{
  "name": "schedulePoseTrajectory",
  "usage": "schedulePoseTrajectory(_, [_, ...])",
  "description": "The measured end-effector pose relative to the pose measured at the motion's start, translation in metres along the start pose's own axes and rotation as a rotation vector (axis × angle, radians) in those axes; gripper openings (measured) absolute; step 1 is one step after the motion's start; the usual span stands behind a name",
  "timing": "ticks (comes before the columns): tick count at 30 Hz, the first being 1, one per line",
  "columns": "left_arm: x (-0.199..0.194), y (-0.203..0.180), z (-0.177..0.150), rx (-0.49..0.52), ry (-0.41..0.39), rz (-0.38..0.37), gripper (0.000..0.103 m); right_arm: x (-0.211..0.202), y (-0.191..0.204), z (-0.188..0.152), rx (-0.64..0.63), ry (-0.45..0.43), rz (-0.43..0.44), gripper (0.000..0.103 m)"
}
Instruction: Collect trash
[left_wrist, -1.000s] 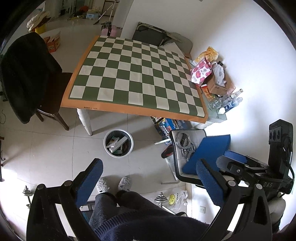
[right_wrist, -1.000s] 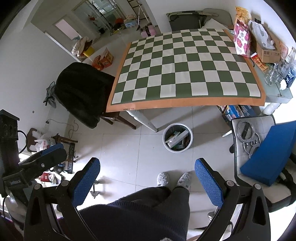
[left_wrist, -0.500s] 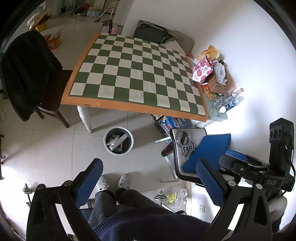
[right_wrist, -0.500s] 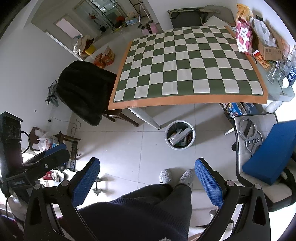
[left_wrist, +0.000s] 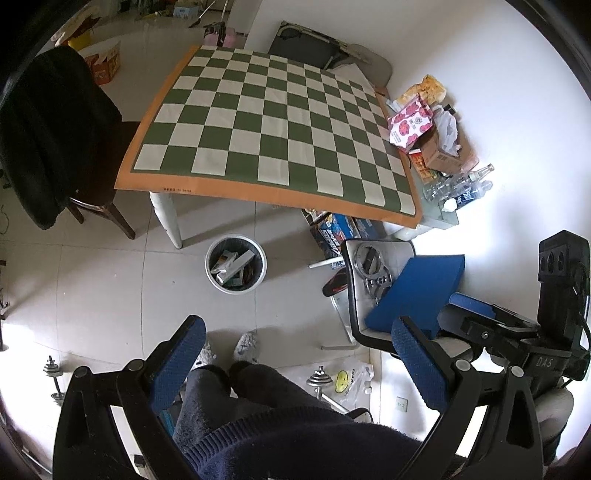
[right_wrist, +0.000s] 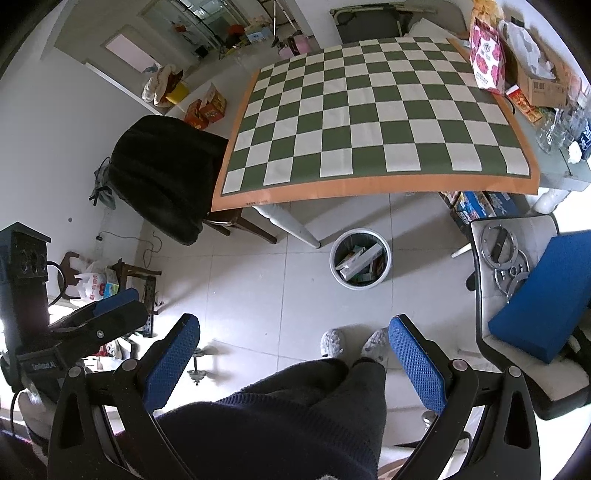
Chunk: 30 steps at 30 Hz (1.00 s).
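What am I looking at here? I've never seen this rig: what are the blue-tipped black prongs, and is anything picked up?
There is no robot. A standing person holds one hand-held gripper in each hand, and each picture comes from a fisheye camera on a gripper, looking down along its jaws. The left gripper and the right gripper both have blue-padded jaws spread wide with nothing between them. Below are the person's dark trousers and slippers. On the tiled floor stands a round trash bin already holding boxes. Behind it is a table with a green checkered cloth, with boxes, bags and bottles crowded along its far-right edge.
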<state>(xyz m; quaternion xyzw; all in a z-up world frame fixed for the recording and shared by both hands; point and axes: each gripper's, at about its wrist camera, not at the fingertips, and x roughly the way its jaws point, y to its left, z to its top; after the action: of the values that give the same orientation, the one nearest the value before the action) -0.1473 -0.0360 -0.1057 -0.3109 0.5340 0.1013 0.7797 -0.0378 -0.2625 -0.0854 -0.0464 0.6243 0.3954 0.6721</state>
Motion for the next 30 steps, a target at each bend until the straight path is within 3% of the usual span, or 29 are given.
schedulePoseTrajectory(30, [0.005, -0.006, -0.001, -0.003, -0.002, 0.032, 0.103, 0.015, -0.018, -0.010, 0.018, 0.038, 0.002, 0.103])
